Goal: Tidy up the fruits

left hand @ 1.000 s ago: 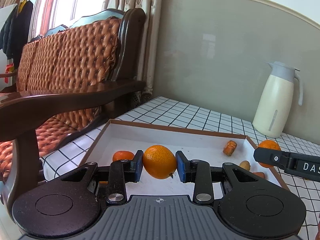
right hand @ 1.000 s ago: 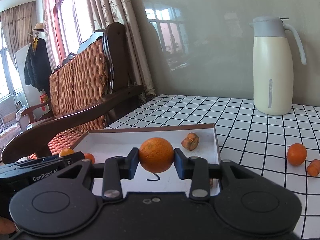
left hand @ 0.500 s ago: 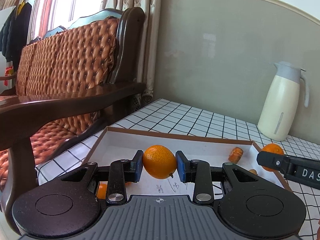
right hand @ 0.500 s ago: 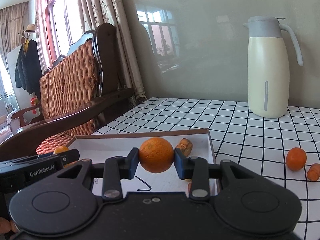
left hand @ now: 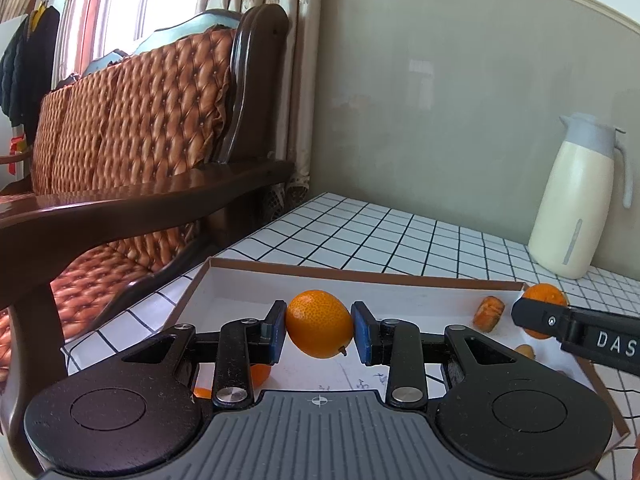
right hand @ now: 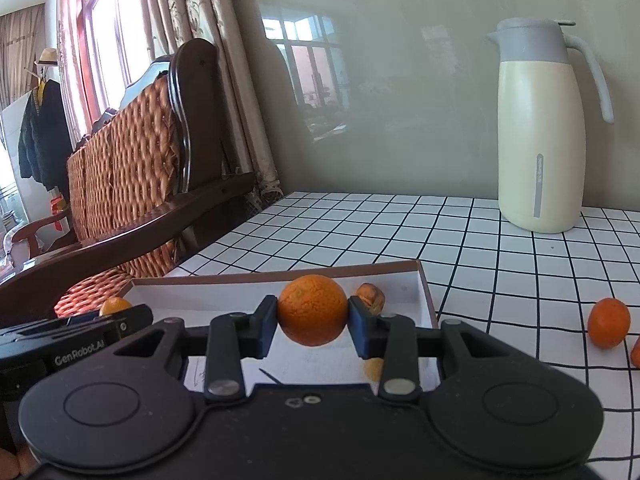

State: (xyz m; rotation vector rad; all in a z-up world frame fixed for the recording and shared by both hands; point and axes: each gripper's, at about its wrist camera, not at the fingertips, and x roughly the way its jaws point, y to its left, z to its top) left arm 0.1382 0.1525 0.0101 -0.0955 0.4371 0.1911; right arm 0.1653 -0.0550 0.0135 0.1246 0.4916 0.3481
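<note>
While over white tray (left hand: 224, 280), left gripper (left hand: 320, 332) clamps oval orange (left hand: 320, 322); right gripper (right hand: 313, 316) clamps round orange (right hand: 313, 309).

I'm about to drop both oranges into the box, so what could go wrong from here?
1. The left gripper and right gripper hang close together over the shallow box; they may bump on release.
2. A round orange dropped from above could roll over the low rim.
3. It could land on the small fruit already inside.
</note>
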